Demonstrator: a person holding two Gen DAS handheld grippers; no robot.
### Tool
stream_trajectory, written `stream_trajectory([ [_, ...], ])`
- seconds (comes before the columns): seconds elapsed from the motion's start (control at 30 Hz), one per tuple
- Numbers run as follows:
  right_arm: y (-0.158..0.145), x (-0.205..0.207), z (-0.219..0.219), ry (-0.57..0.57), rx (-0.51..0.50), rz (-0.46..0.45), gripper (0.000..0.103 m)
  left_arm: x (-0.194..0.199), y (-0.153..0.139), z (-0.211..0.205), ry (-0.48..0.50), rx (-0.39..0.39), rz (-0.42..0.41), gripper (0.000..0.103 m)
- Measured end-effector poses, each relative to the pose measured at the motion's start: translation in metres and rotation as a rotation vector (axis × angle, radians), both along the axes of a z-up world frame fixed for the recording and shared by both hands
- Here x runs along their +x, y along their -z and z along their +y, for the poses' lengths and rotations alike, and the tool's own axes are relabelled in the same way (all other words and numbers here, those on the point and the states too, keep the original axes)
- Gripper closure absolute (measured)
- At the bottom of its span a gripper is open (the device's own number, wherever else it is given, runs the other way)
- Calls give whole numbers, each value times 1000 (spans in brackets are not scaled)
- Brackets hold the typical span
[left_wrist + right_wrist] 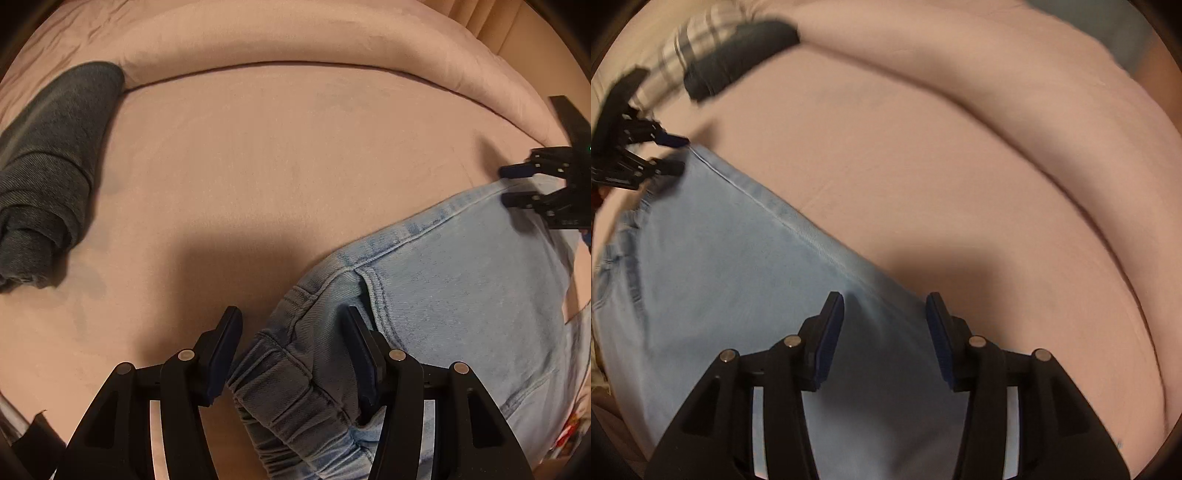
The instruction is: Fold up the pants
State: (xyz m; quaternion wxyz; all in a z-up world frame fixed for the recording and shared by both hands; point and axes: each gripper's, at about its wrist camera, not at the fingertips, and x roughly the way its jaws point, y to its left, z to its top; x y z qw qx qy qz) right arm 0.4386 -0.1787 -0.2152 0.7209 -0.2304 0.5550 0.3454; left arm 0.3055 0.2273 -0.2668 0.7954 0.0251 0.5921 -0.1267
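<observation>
Left wrist view: the left tongs (291,321) point down over the gathered waistband end of the light blue pants (461,295), which lie on a pink bed (258,166). The jaws stand apart, straddling the bunched denim; the right pad sits against the fabric, the left pad (229,332) is clear of it, so nothing is pinched. Far right, the right tongs (511,186) hover at the pants' upper edge, jaws parted, one finger over the sheet and one over the denim. At far left lies a dark folded garment (48,166), well apart from the pants. A pink pillow (295,37) runs along the top.

Right wrist view, somewhat blurred: the right tongs (884,306) are released, jaws parted over the seam edge of the pants (720,277), the left finger above denim, the right finger (938,321) above bare bed (923,166). Nothing is between the pads. Upper left, the left tongs (677,153) hang at the pants' far corner, jaws apart. Beyond them lie the dark garment (738,55) and a plaid cloth (687,44). The pants lie flat, spread diagonally across the bed.
</observation>
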Motion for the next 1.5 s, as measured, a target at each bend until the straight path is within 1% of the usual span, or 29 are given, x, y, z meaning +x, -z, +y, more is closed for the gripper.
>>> stream_trajectory([
  [0.03,1,3,7,-4,-17,22,55,0,-1,1,-4,-11,-2,48],
  [0.07,4,28,14,-6,-18,42,55,-1,-1,3,-4,-23,-2,54],
  [0.1,1,30,16,-6,-19,59,55,-4,-1,2,9,-15,-11,57],
  [0.13,-2,35,12,-9,-21,87,64,-9,-1,2,22,-1,-22,64],
  [0.17,-3,43,22,-21,-29,111,73,-13,-2,-1,38,16,-35,70],
  [0.2,-7,39,19,-59,-53,112,90,-19,-4,-2,44,33,-49,72],
  [0.23,-2,7,19,-97,-72,99,95,-23,-8,-5,40,48,-68,75],
  [0.27,-5,-1,18,-126,-89,82,96,-26,-12,-8,36,57,-84,77],
  [0.33,-16,-15,16,-160,-119,16,97,-28,-24,-9,22,87,-126,78],
  [0.43,-44,-27,10,-146,-145,-116,98,-50,-46,-17,19,116,-210,79],
  [0.57,-97,-47,-10,-96,-139,-272,98,-92,-90,-18,10,77,-342,80],
  [0.6,-102,-69,3,-89,-137,-304,98,-107,-101,-17,9,68,-373,80],
  [0.63,-118,-81,-8,-74,-130,-342,98,-118,-110,-18,13,66,-399,80],
  [0.67,-127,-97,-7,-68,-122,-371,98,-131,-120,-22,25,68,-435,80],
  [0.7,-136,-116,-25,-63,-118,-405,98,-145,-126,-24,32,77,-467,80],
  [0.73,-137,-140,-42,-58,-117,-445,98,-160,-134,-28,41,90,-499,80],
  [0.83,-163,-203,-57,-64,-96,-544,98,-199,-140,-34,67,109,-557,80],
  [0.9,-167,-241,-54,-75,-92,-572,98,-225,-134,-41,102,142,-580,80],
  [0.97,-161,-284,-55,-110,-100,-574,97,-255,-118,-47,142,190,-589,80],
  [1.0,-144,-295,-25,-123,-101,-564,97,-265,-111,-48,151,204,-584,80],
  [1.07,-123,-336,-17,-171,-104,-535,97,-285,-90,-49,158,195,-546,80],
  [1.1,-112,-355,-20,-180,-101,-508,97,-294,-79,-49,165,214,-531,80],
  [1.13,-97,-373,-7,-196,-95,-475,97,-300,-71,-50,169,237,-526,80],
  [1.17,-85,-383,4,-212,-93,-439,97,-306,-61,-53,178,266,-527,80],
  [1.23,-52,-401,9,-242,-117,-364,97,-313,-45,-61,200,331,-538,80],
  [1.3,-25,-409,15,-260,-134,-292,97,-312,-35,-69,233,411,-556,80],
  [1.37,-3,-409,24,-268,-161,-269,97,-310,-36,-74,253,467,-594,80],
  [1.43,-2,-397,27,-260,-164,-268,97,-299,-47,-71,240,488,-644,80],
  [1.5,-12,-385,30,-224,-139,-283,97,-290,-64,-65,193,476,-698,80],
])
